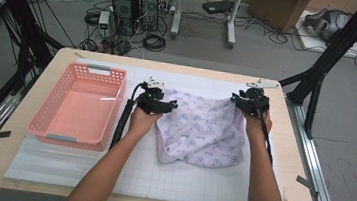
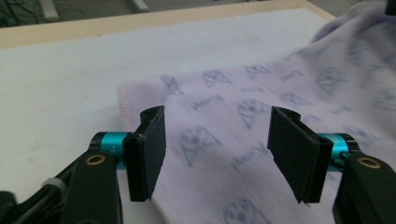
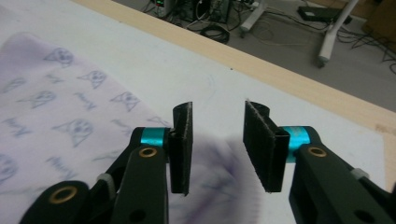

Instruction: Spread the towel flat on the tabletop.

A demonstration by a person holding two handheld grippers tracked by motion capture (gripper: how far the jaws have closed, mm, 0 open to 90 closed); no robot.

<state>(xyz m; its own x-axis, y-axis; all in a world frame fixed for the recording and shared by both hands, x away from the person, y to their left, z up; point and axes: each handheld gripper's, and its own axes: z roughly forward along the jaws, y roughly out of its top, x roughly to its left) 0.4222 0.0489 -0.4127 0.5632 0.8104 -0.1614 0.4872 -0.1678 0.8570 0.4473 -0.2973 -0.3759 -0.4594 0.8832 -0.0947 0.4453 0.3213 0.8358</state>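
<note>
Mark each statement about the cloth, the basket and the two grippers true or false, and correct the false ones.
1. The pink basket has a cloth in it. False: nothing lies in it.
2. The printed cloth lies on the white mat. True.
3. The left gripper is clamped on the cloth. False: its jaws stand apart above it.
4. The right gripper has open jaws. True.
5. The basket sits to the right of the cloth. False: it sits to its left in the high view.
</note>
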